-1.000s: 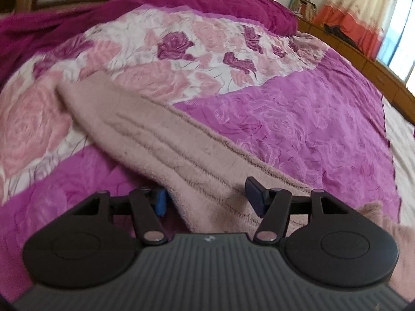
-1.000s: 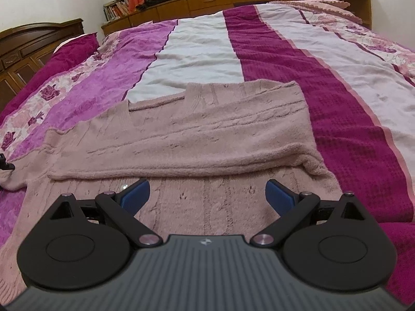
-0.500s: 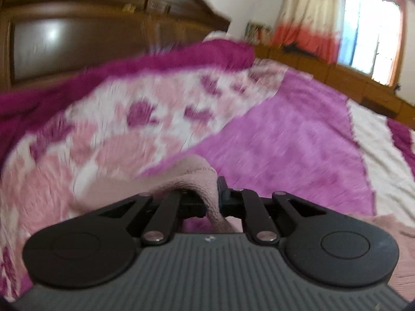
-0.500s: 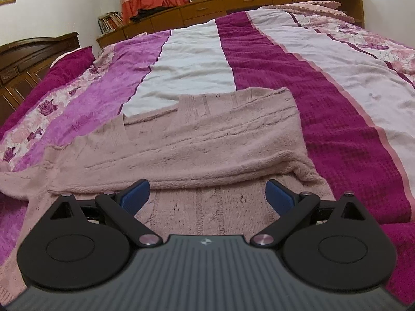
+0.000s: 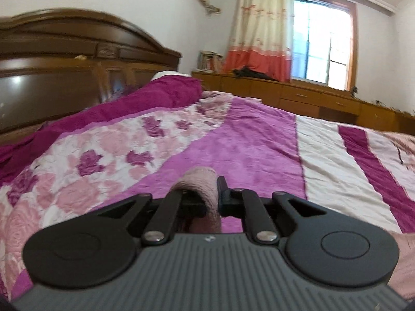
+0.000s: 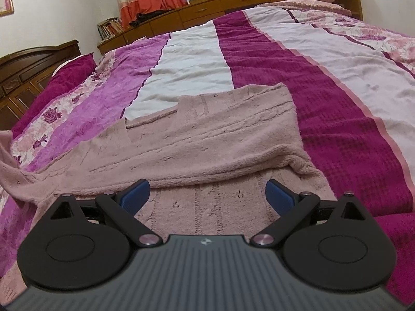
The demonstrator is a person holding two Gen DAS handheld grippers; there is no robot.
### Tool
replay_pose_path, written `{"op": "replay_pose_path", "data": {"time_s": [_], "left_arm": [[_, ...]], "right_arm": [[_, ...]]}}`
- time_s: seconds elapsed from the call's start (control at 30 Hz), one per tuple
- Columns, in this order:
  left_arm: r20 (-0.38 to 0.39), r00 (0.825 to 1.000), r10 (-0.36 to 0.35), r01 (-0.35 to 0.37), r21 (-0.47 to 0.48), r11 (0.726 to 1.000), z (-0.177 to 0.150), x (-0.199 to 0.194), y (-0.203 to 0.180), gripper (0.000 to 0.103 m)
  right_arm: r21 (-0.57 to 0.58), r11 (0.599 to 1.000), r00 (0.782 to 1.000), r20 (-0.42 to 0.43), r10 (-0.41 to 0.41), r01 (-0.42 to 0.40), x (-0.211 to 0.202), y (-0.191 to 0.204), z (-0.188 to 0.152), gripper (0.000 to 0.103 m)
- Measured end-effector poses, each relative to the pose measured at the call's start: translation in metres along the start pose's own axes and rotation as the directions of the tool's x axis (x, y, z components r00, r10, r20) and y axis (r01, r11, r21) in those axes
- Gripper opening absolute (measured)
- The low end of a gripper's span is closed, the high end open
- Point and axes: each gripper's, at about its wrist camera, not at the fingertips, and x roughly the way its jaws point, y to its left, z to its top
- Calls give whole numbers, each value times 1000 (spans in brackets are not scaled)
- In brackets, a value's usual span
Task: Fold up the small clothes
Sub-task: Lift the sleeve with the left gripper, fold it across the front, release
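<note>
Above the bedspread, in the left wrist view, the left gripper has its two black fingers drawn together on a fold of the pink sweater, clamping it. The pinched knit bulges up in a rounded hump between the fingers and hangs down behind them toward the gripper body. More of the same pink knit shows at the lower right edge of this view. Beyond the gripper lie the rose-patterned and plain purple bands of the bedspread, then a white band and a dark magenta stripe to the right. A dark wooden headboard stands at the far left, a low wooden cabinet runs along the far wall, and a cream and orange curtain hangs beside a bright window

From the right wrist view, the right gripper hovers low over the sweater with its blue-padded fingers spread wide apart, holding nothing. The sweater lies flat on the bedspread, one sleeve folded across the body in a long diagonal band. At the far left edge the knit rises off the bed in a lifted strip. Whether the pads touch the fabric is unclear
</note>
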Motion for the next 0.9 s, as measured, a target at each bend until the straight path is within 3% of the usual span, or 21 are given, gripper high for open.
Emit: {"op": "replay_pose_path", "data": {"time_s": [0.13, 0.27, 0.57, 0.9], "left_arm": [[34, 999, -42, 40, 50, 998, -1, -8, -37, 9], [21, 993, -120, 119, 43, 992, -3, -10, -69, 9], [-111, 959, -262, 270, 71, 960, -39, -4, -136, 9], [-267, 915, -302, 343, 119, 932, -92, 2, -175, 10]], "right_arm": [[12, 1000, 1000, 8, -2, 2, -3, -4, 0, 99], [34, 999, 1000, 10, -4, 4, -4, -9, -1, 99], [65, 998, 1000, 7, -7, 6, -3, -17, -4, 99], [116, 993, 1000, 1, 2, -2, 1, -31, -7, 99]]}}
